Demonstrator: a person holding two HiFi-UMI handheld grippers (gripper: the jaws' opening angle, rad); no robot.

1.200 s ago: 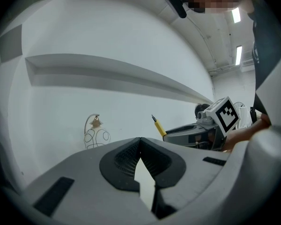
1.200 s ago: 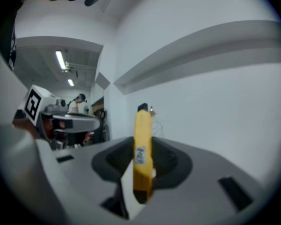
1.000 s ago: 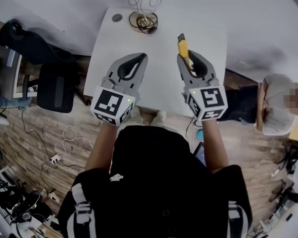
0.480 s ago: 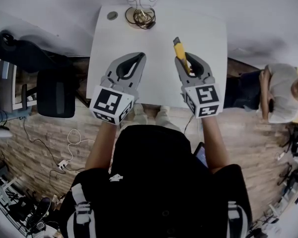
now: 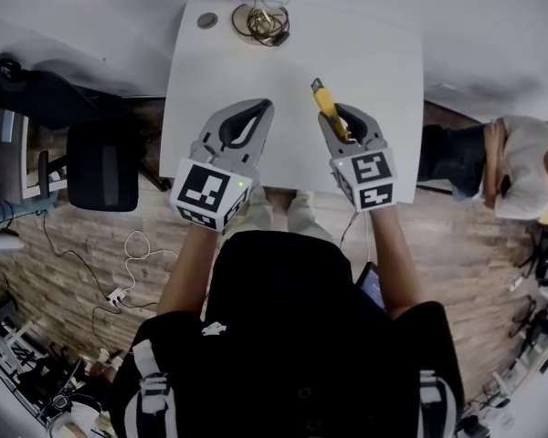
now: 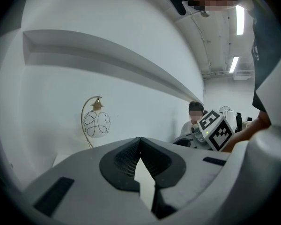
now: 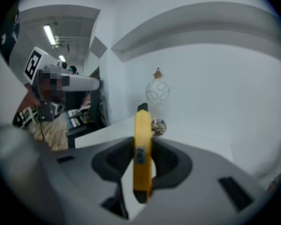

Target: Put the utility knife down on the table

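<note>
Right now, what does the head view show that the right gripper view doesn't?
Only the head view shows the person's black-clad torso, the white cable on the floor and the small grey disc on the table. Only the right gripper view shows the ceiling strip lights. Both show the yellow utility knife clamped in the right gripper's fingers over the white square table, and the wire-globe lamp.

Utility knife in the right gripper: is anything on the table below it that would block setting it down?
Nothing visible does. The utility knife, held in the right gripper, hangs over a bare stretch of the table. The lamp stands at the far edge, and the left gripper is off to the side.
</note>
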